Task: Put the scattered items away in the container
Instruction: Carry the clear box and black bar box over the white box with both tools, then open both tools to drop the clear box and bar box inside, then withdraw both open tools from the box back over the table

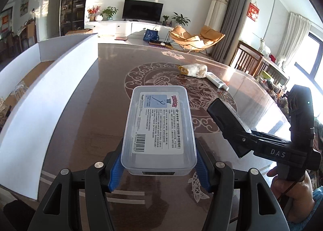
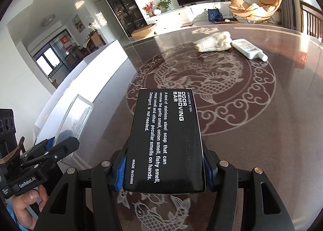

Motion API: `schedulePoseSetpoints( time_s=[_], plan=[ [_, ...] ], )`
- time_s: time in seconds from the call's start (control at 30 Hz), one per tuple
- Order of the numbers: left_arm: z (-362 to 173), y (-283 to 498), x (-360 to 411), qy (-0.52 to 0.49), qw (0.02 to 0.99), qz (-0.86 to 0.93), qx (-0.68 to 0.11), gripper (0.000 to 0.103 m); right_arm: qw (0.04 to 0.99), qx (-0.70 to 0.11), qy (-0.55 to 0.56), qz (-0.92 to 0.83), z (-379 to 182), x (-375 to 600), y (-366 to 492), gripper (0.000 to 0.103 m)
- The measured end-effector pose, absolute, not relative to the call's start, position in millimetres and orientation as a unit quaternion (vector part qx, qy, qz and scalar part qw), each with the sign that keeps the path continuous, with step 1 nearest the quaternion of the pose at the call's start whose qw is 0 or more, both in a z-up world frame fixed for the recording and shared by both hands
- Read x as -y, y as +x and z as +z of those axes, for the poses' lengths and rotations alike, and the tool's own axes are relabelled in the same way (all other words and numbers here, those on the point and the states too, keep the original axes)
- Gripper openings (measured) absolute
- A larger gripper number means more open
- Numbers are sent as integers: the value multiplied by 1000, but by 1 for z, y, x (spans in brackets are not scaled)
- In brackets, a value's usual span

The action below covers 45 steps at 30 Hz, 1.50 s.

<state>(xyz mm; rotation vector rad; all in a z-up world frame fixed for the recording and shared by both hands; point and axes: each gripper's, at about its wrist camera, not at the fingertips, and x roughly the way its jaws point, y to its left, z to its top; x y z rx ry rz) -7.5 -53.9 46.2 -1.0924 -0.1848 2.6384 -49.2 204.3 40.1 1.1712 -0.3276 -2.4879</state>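
My left gripper (image 1: 158,167) is shut on a clear plastic floss box (image 1: 159,130) with a white label, held above the table. My right gripper (image 2: 163,167) is shut on a black odor-removing soap bar box (image 2: 165,142), also held above the table. The black box also shows in the left wrist view (image 1: 224,116), right of the clear box. The clear box shows in the right wrist view (image 2: 74,118), at the left. A white-walled cardboard container (image 1: 50,81) stands to the left; it also shows in the right wrist view (image 2: 97,65). A rolled cream cloth (image 1: 194,69) and a white tube (image 1: 217,80) lie farther away on the table.
The dark glass-topped table (image 1: 105,98) has a fish and cloud pattern. Wooden chairs (image 1: 248,57) stand at its right edge. The cloth (image 2: 215,41) and tube (image 2: 249,48) lie at the table's far right in the right wrist view. A living room lies beyond.
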Motion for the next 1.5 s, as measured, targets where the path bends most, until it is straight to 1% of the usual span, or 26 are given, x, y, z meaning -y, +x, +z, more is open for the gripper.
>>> schedulePoseSetpoints(
  time_s=[0.13,0.27,0.37,0.43,0.53,0.63,0.7,0.73,0.77,0.8,0.83,0.87,0.97,1.03,1.17,1.2,1.23,1.27,1.3,1.33,1.4,1.43,1.5],
  plan=[
    [84,-23,120,-356,127,920,105,60,245,93,394,-881,77,-141,-79,59],
    [111,-66,196,-347,70,929,106,60,311,42,364,-877,125,-59,-125,59],
    [113,-103,251,-357,17,928,106,60,350,14,345,-871,151,9,-163,59],
    [105,-125,283,-370,-11,921,119,60,366,-11,346,-864,157,58,-192,59],
    [82,-151,321,-399,-42,905,143,60,373,-43,370,-850,140,122,-235,59],
    [55,-168,338,-434,-55,885,159,60,366,-69,400,-837,107,167,-265,59],
    [41,-177,345,-457,-54,868,186,61,364,-77,430,-823,82,185,-278,60],
    [36,-180,346,-467,-63,861,189,62,363,-77,449,-813,70,191,-285,61],
    [32,-182,348,-478,-77,855,187,66,362,-74,467,-803,59,195,-290,61],
    [28,-183,349,-485,-85,850,188,67,358,-80,463,-807,55,197,-290,61],
    [27,-182,350,-487,-85,848,194,67,358,-84,449,-814,57,196,-287,65],
    [27,-180,350,-483,-83,848,201,67,363,-77,441,-817,59,194,-284,67],
    [37,-164,342,-463,-93,858,200,67,370,-45,410,-832,77,174,-269,67],
    [52,-151,325,-450,-82,868,194,67,368,-39,380,-848,90,151,-252,67],
    [93,-121,262,-413,-31,899,145,69,335,-45,335,-879,102,76,-209,68],
    [102,-113,241,-404,-11,905,131,71,321,-49,335,-884,98,52,-197,68],
    [108,-104,219,-396,14,910,120,79,308,-53,339,-888,92,24,-184,68],
    [110,-93,198,-390,42,913,112,93,295,-57,344,-890,84,-5,-171,68],
    [108,-82,177,-386,71,914,106,100,280,-65,352,-891,74,-35,-156,68],
    [101,-74,155,-385,98,912,102,103,261,-78,361,-892,63,-65,-142,68],
    [74,-67,114,-400,136,901,96,103,211,-102,385,-893,40,-127,-115,68],
    [55,-69,93,-417,145,892,93,103,187,-101,404,-890,30,-159,-104,68],
    [18,-77,54,-450,157,874,96,103,148,-73,433,-886,17,-216,-87,68]
  ],
)
